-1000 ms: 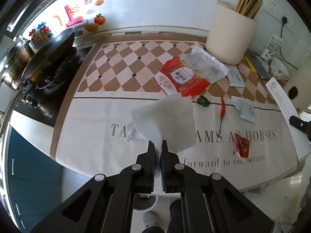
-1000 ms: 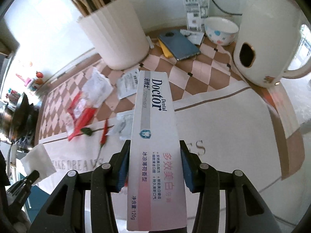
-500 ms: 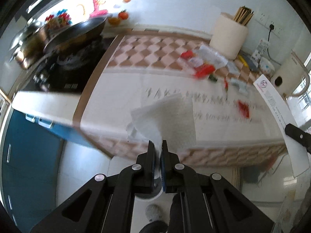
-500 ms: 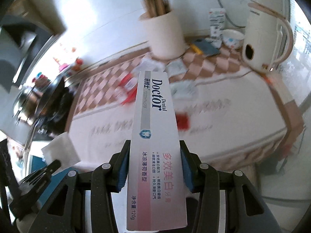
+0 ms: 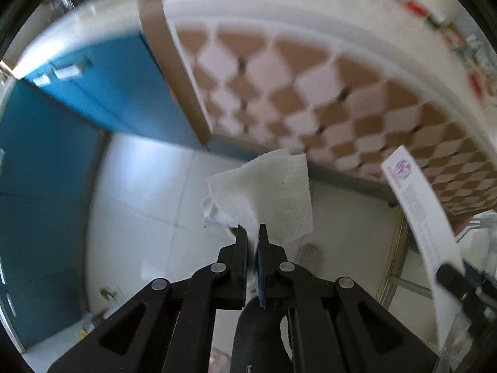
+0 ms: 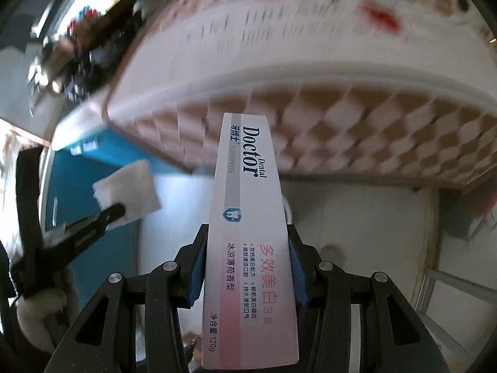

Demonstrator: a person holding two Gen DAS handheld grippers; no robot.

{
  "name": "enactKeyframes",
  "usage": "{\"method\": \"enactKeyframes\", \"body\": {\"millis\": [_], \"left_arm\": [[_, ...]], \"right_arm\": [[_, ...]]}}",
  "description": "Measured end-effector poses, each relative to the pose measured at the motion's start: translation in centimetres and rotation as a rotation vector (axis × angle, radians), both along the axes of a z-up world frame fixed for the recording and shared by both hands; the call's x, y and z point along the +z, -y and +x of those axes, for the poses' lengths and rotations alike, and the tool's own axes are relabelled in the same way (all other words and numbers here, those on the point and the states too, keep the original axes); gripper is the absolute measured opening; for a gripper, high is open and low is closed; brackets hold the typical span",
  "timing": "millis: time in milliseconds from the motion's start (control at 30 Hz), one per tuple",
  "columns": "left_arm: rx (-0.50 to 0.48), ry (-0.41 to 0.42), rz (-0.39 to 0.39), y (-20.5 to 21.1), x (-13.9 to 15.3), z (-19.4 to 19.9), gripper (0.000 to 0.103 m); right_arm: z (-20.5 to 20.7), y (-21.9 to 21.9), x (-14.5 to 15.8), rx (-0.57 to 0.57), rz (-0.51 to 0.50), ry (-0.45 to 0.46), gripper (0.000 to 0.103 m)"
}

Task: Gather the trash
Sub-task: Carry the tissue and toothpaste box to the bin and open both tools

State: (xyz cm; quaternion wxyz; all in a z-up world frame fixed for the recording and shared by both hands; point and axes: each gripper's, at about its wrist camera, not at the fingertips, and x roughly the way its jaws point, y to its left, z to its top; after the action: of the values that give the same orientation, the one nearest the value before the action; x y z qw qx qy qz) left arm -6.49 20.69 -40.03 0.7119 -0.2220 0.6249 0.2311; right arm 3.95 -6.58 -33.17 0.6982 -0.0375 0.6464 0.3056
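Trash in transit: left tongs [image 5: 253, 236] clenched on a paper towel [image 5: 264, 199], right tongs [image 6: 247, 267] gripping a toothpaste box [image 6: 248, 233], both below the counter [image 6: 310, 62] edge, above the floor [image 5: 139, 186], presumably heading binward.

Daylit kitchen, both views: heavy motion blur smears the checkered tablecloth [image 5: 326, 99] & background; toothpaste box [image 6: 248, 248] and tissue [image 5: 264, 192] stay sharp. Fisheye bends edges, dark vignette at corners.
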Motion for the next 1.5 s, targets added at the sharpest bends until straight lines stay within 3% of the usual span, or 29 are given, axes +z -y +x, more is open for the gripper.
{"method": "enactKeyframes", "body": {"millis": [200,333,533,633,733,800,867,933,1000,1233,1500], "left_arm": [[0.022,-0.082,-0.127,-1.5,-13.2,1.5,0.003],[0.022,-0.143,-0.206,-2.7,-22.9,2.7,0.003],[0.007,-0.223,-0.253,-3.6,-33.0,3.2,0.007],[0.016,-0.245,-0.253,-3.7,-35.3,2.7,0.008],[0.024,-0.241,-0.231,-3.9,-35.8,2.4,0.028],[0.034,-0.234,-0.191,-4.2,-35.3,1.6,0.079],[0.043,-0.225,-0.155,-4.4,-34.5,0.9,0.092],[0.048,-0.221,-0.127,-4.4,-33.5,0.3,0.098],[0.055,-0.215,-0.101,-4.4,-32.8,0.2,0.102],[0.058,-0.205,-0.045,-3.6,-28.9,-1.2,0.102],[0.075,-0.194,0.001,-2.9,-23.7,-2.5,0.102]], "right_arm": [[-1.8,-2.4,-11.8,0.063,-0.061,-0.098,0.049],[-1.8,-3.7,-21.4,0.07,-0.093,-0.17,0.049],[-1.2,-5.5,-36.0,0.079,-0.165,-0.263,0.049],[-1.0,-6.3,-40.5,0.106,-0.18,-0.286,0.049],[-1.1,-7.3,-43.8,0.147,-0.213,-0.292,0.051],[-0.9,-7.9,-45.1,0.164,-0.231,-0.3,0.051],[-0.8,-8.4,-45.9,0.17,-0.261,-0.285,0.058],[-0.8,-9.0,-46.0,0.177,-0.271,-0.268,0.091],[-0.9,-9.1,-45.6,0.184,-0.279,-0.237,0.1],[-1.1,-9.1,-42.4,0.204,-0.315,-0.148,0.103],[-2.2,-8.0,-37.6,0.198,-0.312,-0.125,0.103]]}}
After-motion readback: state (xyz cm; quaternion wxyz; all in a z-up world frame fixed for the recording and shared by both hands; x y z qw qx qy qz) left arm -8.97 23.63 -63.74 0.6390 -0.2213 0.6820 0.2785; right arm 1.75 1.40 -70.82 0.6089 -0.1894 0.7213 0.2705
